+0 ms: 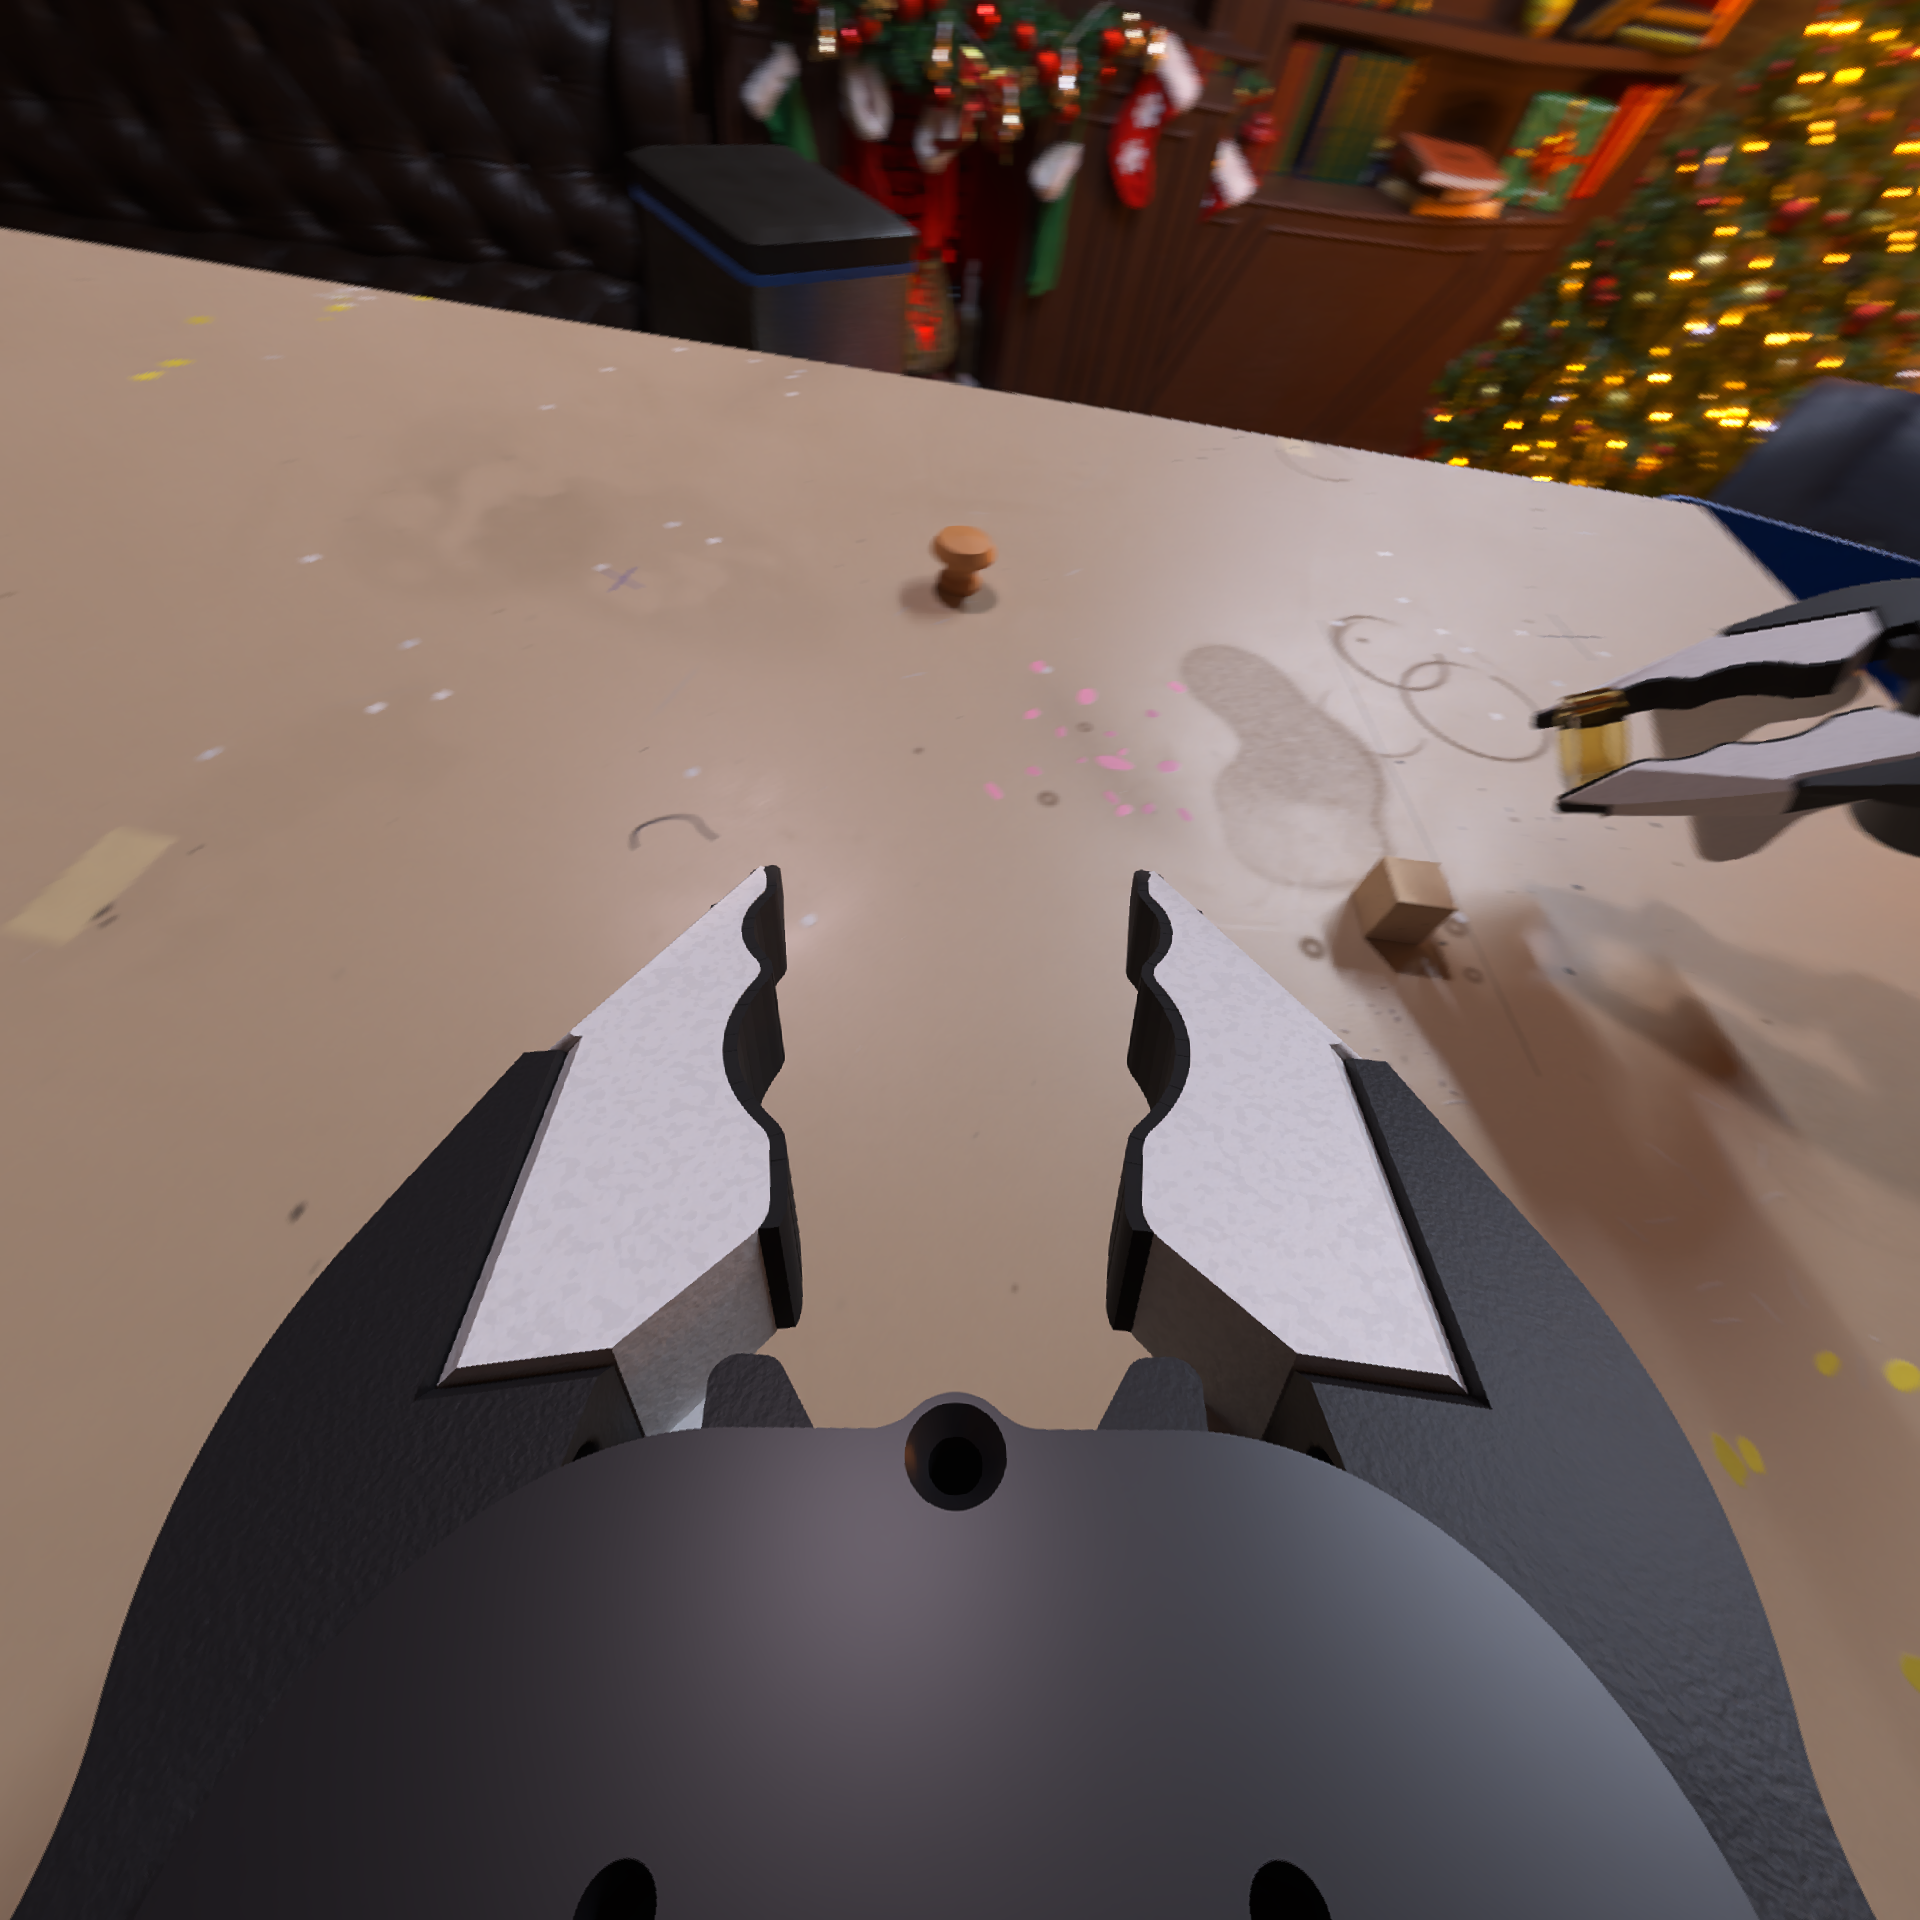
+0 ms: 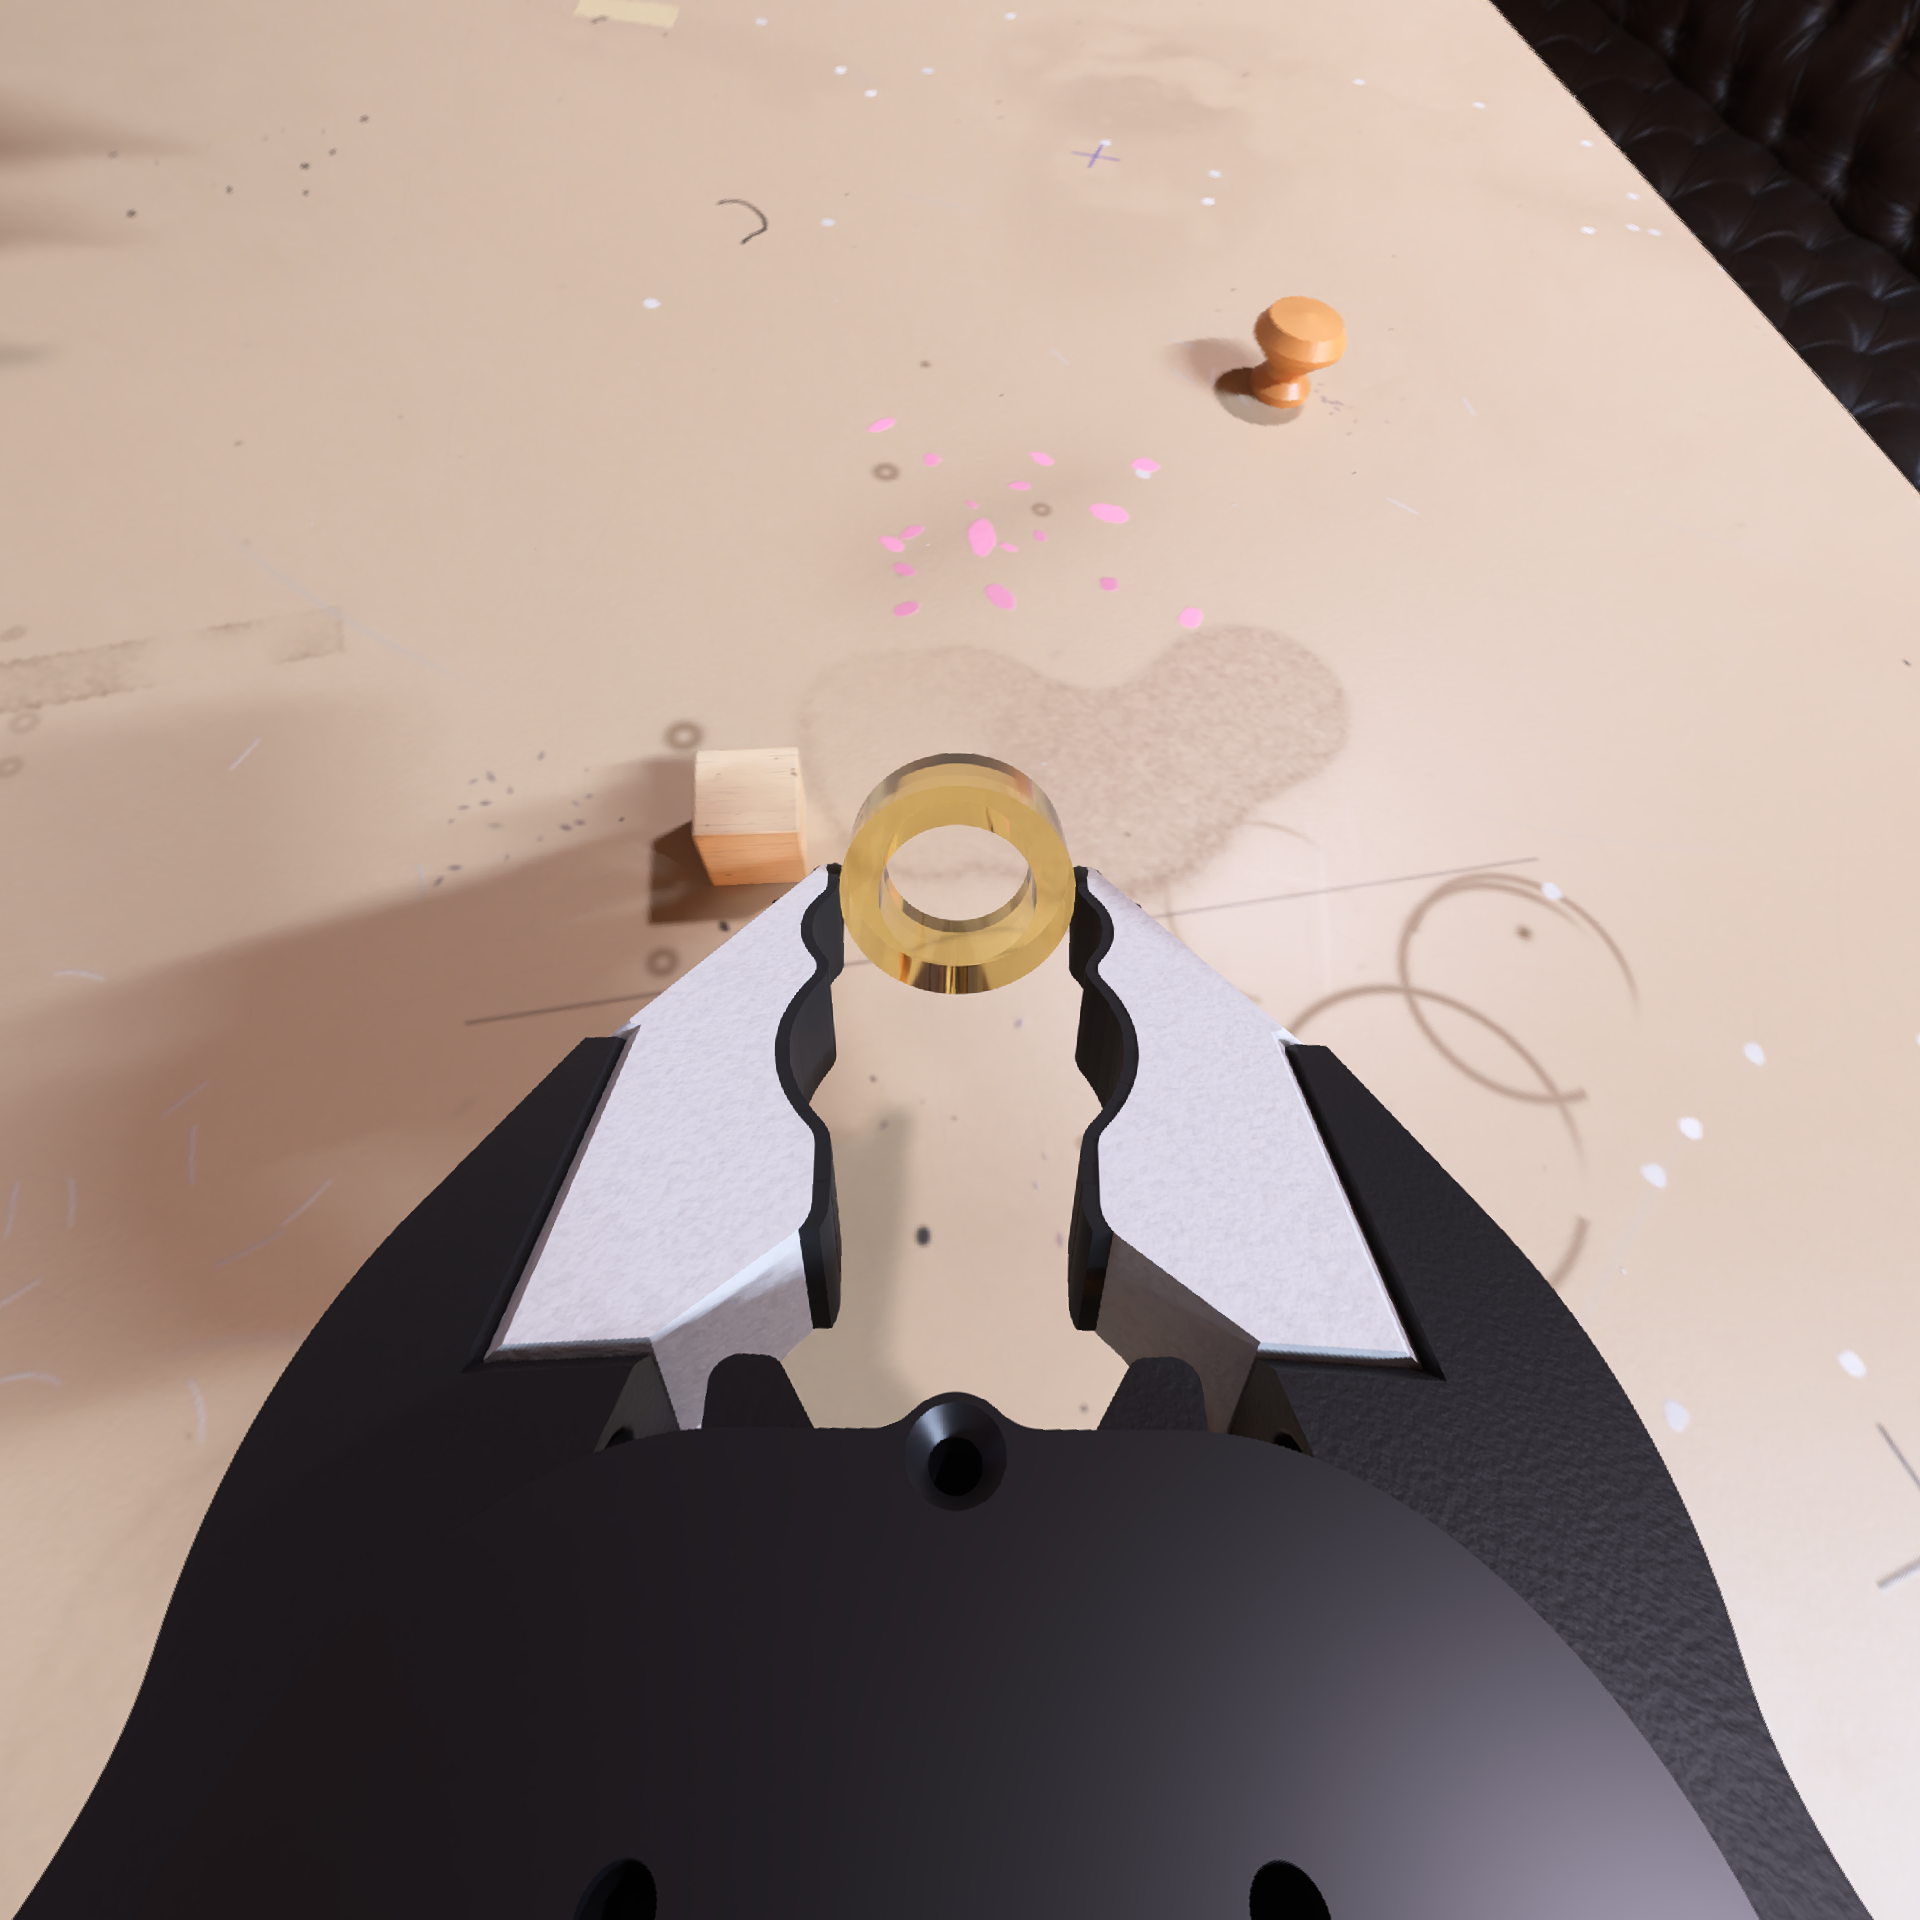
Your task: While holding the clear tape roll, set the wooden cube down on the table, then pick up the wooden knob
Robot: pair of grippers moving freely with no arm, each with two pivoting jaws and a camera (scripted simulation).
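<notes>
Gripping the glossy amber tape roll [image 2: 957,873], right gripper [image 2: 957,883]; left gripper [image 1: 956,883] spread, empty.

My left fingers [image 1: 1226,1039]: knob [image 1: 963,562] ahead on table [image 1: 416,623], cube [image 1: 1405,900] right. Right fingertips [image 2: 1086,914]: tape roll [image 2: 957,875] between, cube just left.

Bare table [image 1: 520,675] all around the wooden knob [image 1: 962,561] — wooden cube [image 1: 1405,902] well apart, off to one side.

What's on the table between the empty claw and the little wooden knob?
Nothing solid: in the left wrist view, only bare table lies between the open left gripper and the wooden knob.
</notes>
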